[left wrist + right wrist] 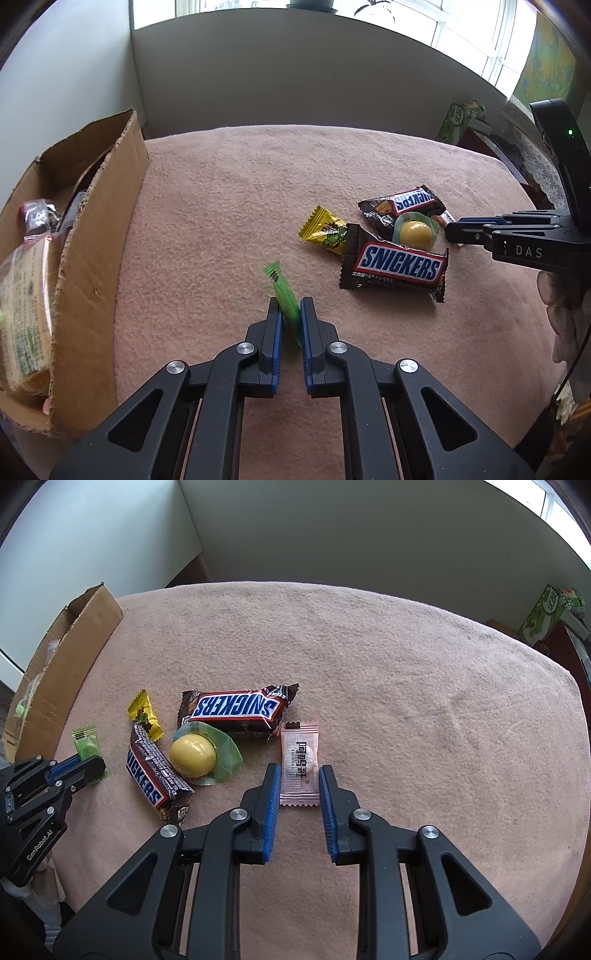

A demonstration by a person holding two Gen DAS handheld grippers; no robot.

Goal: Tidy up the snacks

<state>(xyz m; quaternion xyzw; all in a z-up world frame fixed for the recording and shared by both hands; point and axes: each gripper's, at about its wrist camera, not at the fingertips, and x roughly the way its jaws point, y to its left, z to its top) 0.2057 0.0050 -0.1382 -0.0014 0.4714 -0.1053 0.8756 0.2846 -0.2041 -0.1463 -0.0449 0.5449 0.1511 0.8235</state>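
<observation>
A table covered in fuzzy pink cloth (369,664) holds a small scatter of wrapped snacks. The left gripper (291,314) is clamped on a small green foil-wrapped candy (286,302), turned on edge at lower centre of the left wrist view. The right gripper (300,779) is closed on a pale pink candy sachet (299,764) with dark printing, at the centre of the right wrist view. Left of it lie two brown Snickers bars (236,709), one yellow crimped candy packet (146,716) and one yellow ball sweet in clear green wrap (192,757). One open brown cardboard box (96,229), holding packets, stands at the left edge.
</observation>
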